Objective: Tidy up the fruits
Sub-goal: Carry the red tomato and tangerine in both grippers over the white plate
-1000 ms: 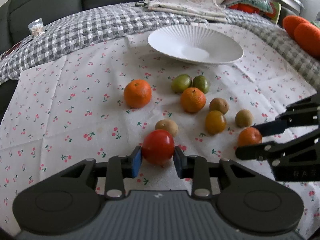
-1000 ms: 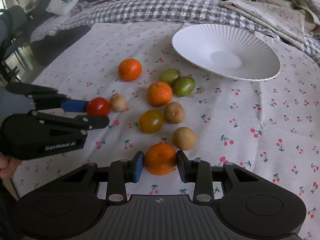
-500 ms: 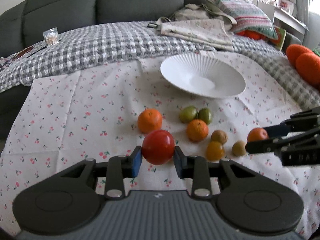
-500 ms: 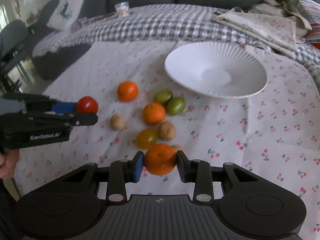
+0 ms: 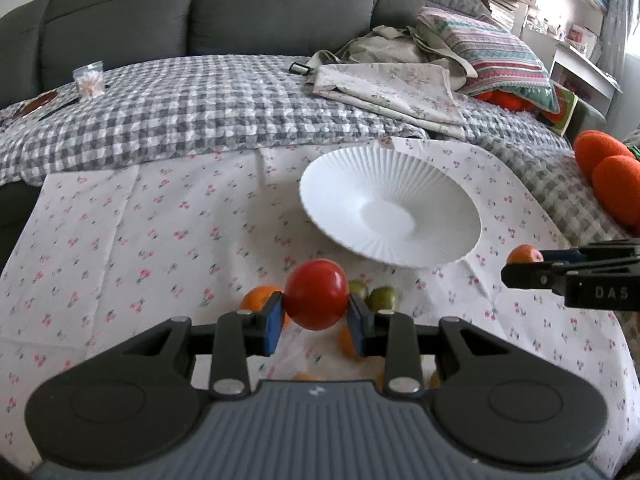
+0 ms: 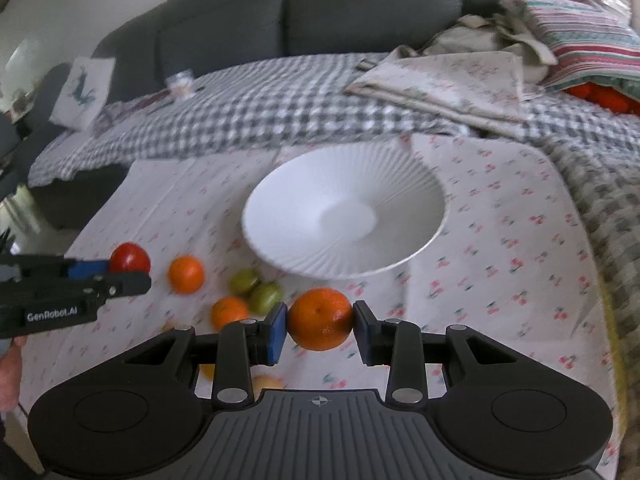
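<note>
My left gripper (image 5: 316, 316) is shut on a red tomato (image 5: 317, 294), held in the air above the cherry-print cloth. In the right wrist view the same tomato (image 6: 130, 257) shows at the left. An orange (image 6: 320, 318) sits pinched in my right gripper (image 6: 321, 332), also lifted; from the left wrist view it (image 5: 525, 254) appears at the right, near the plate's edge. The white ribbed plate (image 5: 340, 184) (image 6: 400, 176) lies empty ahead of both grippers. On the cloth stay two oranges (image 6: 186, 275) (image 6: 229, 311) and two green fruits (image 6: 243, 280) (image 6: 266, 295).
A grey checked blanket (image 5: 180, 108) covers the far part of the surface, with folded cloths (image 5: 384, 80) and a striped cushion (image 5: 496, 52) on it. A small clear bag (image 5: 89, 78) lies far left. Orange plush shapes (image 5: 612, 172) sit at the right edge. A grey sofa stands behind.
Both grippers have risen off the cloth with their fruit and moved toward the plate. The loose fruits now lie lower and closer in view.
</note>
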